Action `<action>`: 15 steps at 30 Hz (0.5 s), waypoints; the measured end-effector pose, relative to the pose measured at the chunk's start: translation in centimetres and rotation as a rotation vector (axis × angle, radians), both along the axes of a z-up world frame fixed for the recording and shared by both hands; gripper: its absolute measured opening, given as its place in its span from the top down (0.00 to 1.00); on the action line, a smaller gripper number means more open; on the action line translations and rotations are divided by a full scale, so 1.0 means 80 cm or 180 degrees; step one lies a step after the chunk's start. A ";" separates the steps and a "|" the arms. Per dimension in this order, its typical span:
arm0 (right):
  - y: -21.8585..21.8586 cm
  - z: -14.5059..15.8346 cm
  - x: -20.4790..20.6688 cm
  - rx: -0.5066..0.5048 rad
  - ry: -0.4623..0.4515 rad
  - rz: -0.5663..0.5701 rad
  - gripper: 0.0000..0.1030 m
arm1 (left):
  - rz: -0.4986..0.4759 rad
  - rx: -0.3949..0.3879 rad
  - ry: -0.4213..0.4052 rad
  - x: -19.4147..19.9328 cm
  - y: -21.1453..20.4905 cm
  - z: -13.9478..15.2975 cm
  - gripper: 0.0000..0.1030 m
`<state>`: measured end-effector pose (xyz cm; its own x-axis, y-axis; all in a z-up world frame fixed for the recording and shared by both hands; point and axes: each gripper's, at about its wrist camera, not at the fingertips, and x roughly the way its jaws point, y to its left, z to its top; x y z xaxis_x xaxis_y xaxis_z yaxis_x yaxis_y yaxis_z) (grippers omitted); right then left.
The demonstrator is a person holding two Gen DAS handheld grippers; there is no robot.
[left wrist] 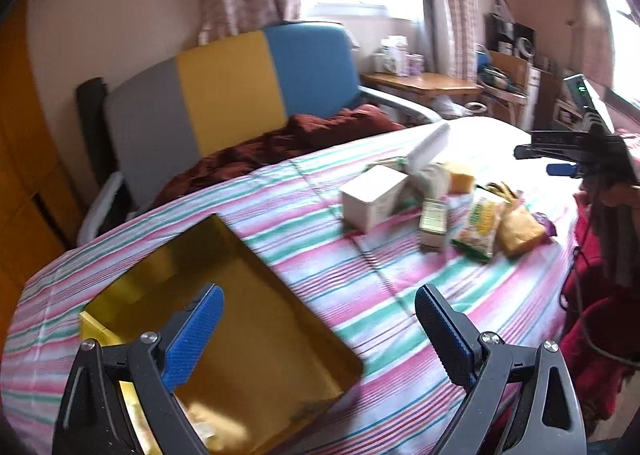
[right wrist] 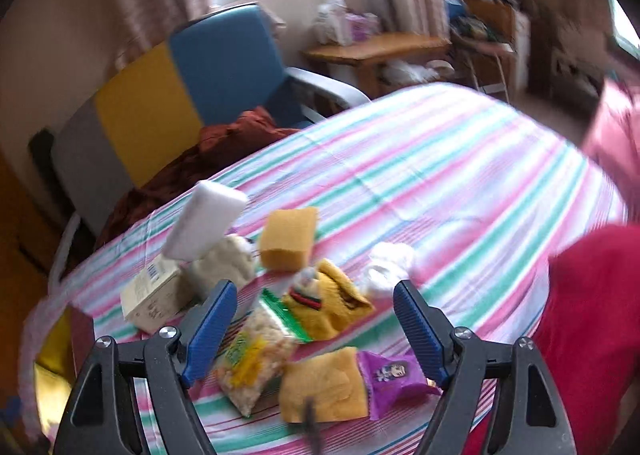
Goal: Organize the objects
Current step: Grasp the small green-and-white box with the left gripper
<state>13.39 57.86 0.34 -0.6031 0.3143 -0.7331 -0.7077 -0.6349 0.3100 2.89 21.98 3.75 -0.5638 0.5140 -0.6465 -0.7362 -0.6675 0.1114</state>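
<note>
A gold open box (left wrist: 256, 319) lies on the striped cloth just ahead of my left gripper (left wrist: 320, 319), which is open and empty above the box's right part. A pile of objects lies further right: a cream carton (left wrist: 372, 199), a snack bag (left wrist: 480, 227), a yellow pouch (left wrist: 520, 231), an orange sponge (left wrist: 462, 177). My right gripper (right wrist: 316, 315) is open and empty, hovering over that pile: snack bag (right wrist: 252, 367), yellow pouch (right wrist: 324, 383), purple packet (right wrist: 392, 379), orange sponge (right wrist: 288, 237), white block (right wrist: 208, 219), cream carton (right wrist: 156, 291). The right gripper also shows in the left wrist view (left wrist: 560, 169).
The striped cloth (right wrist: 440, 175) covers a table. A grey, yellow and blue chair (left wrist: 224, 95) with a dark red cloth (left wrist: 280, 147) stands behind it. A wooden side table (left wrist: 424, 83) and cluttered shelves are at the back. The person's red clothing (right wrist: 592, 315) is at right.
</note>
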 end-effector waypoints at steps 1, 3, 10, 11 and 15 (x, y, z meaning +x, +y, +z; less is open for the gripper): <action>0.002 -0.001 0.000 -0.0051 0.0032 -0.0004 0.21 | -0.0076 -0.0005 -0.0035 0.001 0.010 -0.002 0.08; 0.004 0.001 -0.001 -0.0068 0.0081 0.0001 0.21 | -0.0229 -0.0030 -0.0118 0.003 0.034 -0.008 0.12; 0.006 -0.007 -0.004 -0.0307 0.0176 0.0117 0.21 | -0.0560 -0.0131 -0.0472 -0.004 0.114 -0.037 0.33; 0.007 -0.008 -0.004 -0.0327 0.0180 0.0130 0.21 | -0.0587 -0.0164 -0.0501 -0.007 0.127 -0.042 0.35; 0.004 -0.009 -0.006 -0.0366 0.0177 0.0197 0.21 | -0.0682 -0.0267 -0.0606 -0.020 0.171 -0.060 0.36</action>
